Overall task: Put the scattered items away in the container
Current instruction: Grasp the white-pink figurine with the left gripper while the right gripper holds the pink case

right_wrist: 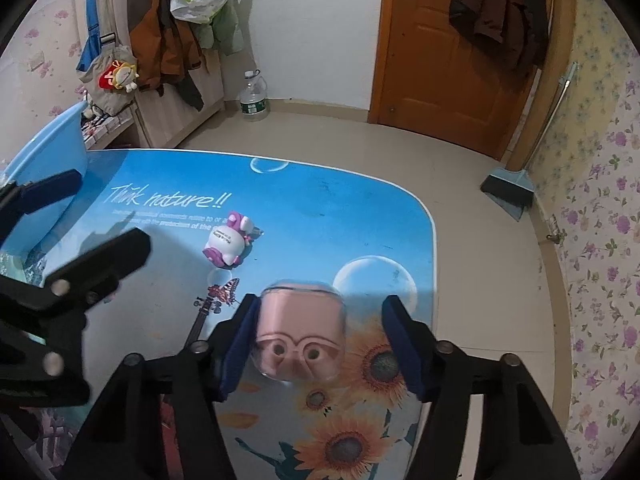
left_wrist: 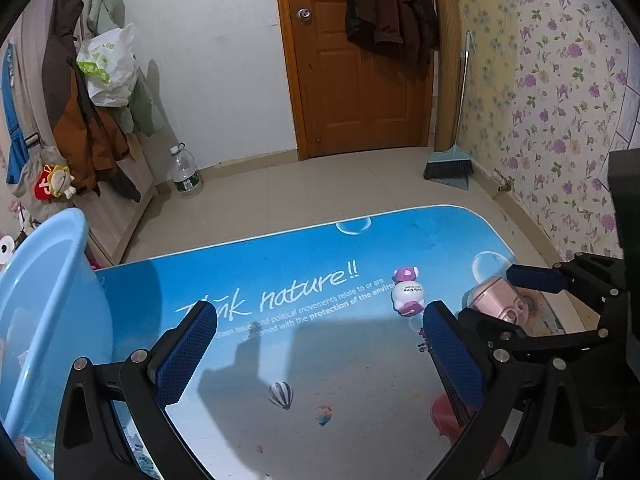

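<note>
A pink box-shaped item (right_wrist: 298,330) lies on the blue printed table (right_wrist: 320,208), between the fingers of my right gripper (right_wrist: 320,344). The jaws are open; the left pad touches its side and the right pad stands apart. It also shows in the left wrist view (left_wrist: 498,300). A white and purple toy figure (right_wrist: 228,242) lies on its side at mid table; it appears in the left wrist view too (left_wrist: 407,291). My left gripper (left_wrist: 320,350) is open and empty above the table. The light blue basin (left_wrist: 44,304) stands at the table's left end.
A water bottle (left_wrist: 185,172) stands on the floor by the wall. A broom and dustpan (left_wrist: 450,164) lean by the wooden door (left_wrist: 360,60). Coats hang at the left (left_wrist: 76,100). The table's far edge (left_wrist: 360,220) borders tiled floor.
</note>
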Demonstrator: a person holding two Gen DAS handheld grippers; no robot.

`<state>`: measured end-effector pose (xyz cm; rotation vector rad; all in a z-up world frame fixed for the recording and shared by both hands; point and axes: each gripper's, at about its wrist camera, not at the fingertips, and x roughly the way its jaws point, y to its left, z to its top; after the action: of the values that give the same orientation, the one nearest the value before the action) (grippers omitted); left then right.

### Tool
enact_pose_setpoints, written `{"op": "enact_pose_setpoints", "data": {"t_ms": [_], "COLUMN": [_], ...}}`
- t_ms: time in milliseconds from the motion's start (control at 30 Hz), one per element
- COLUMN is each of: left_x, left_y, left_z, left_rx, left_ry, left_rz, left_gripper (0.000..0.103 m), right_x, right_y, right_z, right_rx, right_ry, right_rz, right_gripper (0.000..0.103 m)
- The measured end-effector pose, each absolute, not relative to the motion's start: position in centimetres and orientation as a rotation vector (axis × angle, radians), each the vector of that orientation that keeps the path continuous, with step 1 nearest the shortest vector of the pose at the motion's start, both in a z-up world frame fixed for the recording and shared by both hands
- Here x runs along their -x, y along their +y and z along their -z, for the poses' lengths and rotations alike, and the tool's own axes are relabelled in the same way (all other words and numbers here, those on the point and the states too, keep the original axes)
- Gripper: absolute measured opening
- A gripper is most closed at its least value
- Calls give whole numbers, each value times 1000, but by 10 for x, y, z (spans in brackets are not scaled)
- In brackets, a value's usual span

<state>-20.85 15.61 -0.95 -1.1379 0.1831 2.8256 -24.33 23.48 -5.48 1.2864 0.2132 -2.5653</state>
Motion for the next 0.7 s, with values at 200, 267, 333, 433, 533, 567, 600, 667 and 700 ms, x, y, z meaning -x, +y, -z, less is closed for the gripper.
{"op": "enact_pose_setpoints", "data": {"t_ms": [200,267,333,433,533,567,600,667,700], "left_x": [216,219,224,231,236,238,240,247,249], "left_y": [162,165,171,180,187,189,191,193,193], "left_z": [13,14,16,22,26,28,30,34,34], "left_rx": [1151,1150,1158,1178,1196,1205,1223,1256,1268], "left_ry": [171,172,176,174,176,173,168,142,129], "left_rz": [-2805,-2789,-2769,-2746,-2722,-2714,-2705,-2698,-2694], "left_gripper": [103,103,103,103,103,103,102,94,87], "right_x": [239,237,234,231,225,223,222,220,218], "right_y": [236,239,242,245,248,249,249,249,249], "right_z": [54,54,54,54,54,54,54,53,53], "right_rx": [-1264,-1263,-1259,-1259,-1261,-1262,-1263,-1264,-1264], "right_ry": [194,187,186,187,185,182,180,182,182], "right_rz": [2536,2532,2529,2525,2527,2528,2529,2530,2531], "right_gripper": [43,43,43,43,43,43,43,43,43]}}
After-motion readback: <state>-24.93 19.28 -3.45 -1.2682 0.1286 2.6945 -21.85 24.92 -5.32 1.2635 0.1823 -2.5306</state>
